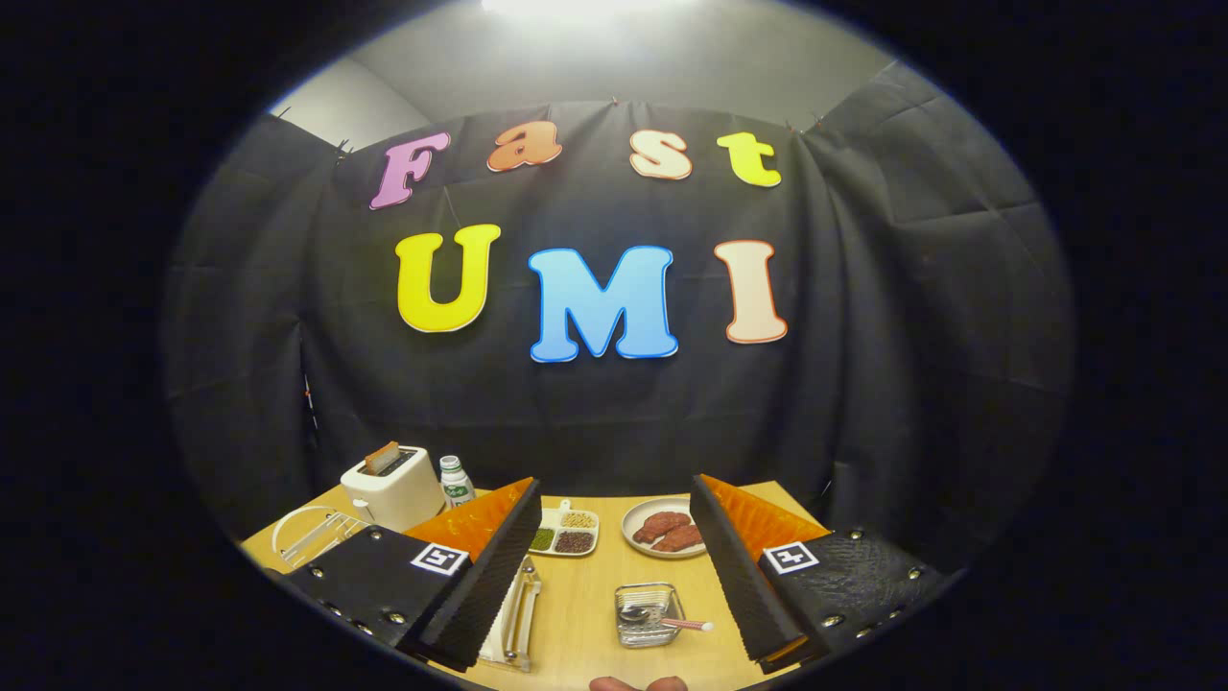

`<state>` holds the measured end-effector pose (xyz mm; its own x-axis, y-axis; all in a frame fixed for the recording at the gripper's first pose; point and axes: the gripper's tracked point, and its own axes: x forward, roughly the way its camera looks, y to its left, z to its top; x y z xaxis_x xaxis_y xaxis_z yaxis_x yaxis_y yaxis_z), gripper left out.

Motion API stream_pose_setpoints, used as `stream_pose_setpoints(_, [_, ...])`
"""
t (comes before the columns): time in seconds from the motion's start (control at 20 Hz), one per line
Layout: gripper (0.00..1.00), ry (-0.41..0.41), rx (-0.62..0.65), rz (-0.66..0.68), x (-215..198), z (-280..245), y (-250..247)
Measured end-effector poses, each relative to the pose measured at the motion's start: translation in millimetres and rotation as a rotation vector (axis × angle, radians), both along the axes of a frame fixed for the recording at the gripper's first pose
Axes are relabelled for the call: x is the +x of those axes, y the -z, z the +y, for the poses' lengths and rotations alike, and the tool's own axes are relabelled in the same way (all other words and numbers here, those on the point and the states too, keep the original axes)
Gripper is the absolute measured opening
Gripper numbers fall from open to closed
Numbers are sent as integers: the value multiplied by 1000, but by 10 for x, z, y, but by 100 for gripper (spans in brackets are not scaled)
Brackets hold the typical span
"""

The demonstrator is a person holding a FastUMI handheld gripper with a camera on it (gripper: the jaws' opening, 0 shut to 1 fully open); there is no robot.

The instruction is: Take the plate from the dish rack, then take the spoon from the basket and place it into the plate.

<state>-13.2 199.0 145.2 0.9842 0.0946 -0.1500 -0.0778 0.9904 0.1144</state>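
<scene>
Found the claw (pixel 614 488) released, jaws spread wide and gripping nothing, raised above the wooden table (pixel 585 595); saw the spoon (pixel 662 619) lying low between the two fingers, nearer the right one, bowl down in a small clear basket (pixel 648 600) with its pale pink handle poking over the rim toward the right finger; judged it light, stiff and thin, probably slick at the metal bowl, so best pinched across the jutting handle; made out what looked like the plate (pixel 501 614) as a white slab standing on edge in a clear dish rack (pixel 523 600), just inside the left finger and partly hidden under it; could not tell its full outline; reckoned it rigid, smooth, breakable and heavier than the spoon, best taken by the upper rim and lifted straight out of the slot; noted ahead of the fingertips a white divided dish (pixel 566 531) of beans and grains, and a saucer (pixel 638 523) of reddish slices touching the right finger's line; noted beyond the left finger a toaster (pixel 389 489) with a slice in it, a small bottle (pixel 456 480) and a white wire frame (pixel 307 533); found the bottle's green label too small to read; spotted only square black-and-white markers on both fingers, no brand; glimpsed a person's fingertips (pixel 614 684) close behind the claw.
</scene>
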Motion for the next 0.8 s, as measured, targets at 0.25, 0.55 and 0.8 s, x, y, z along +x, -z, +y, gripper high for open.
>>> stream_pose_setpoints(0.25, [96, -103, 70, 249, 102, 546, 302])
stream_pose_setpoints(0.55, [96, -218, 84, 489, 149, 1121, 590])
stream_pose_setpoints(0.8, [96, -269, 73, 626, 137, 1455, 839])
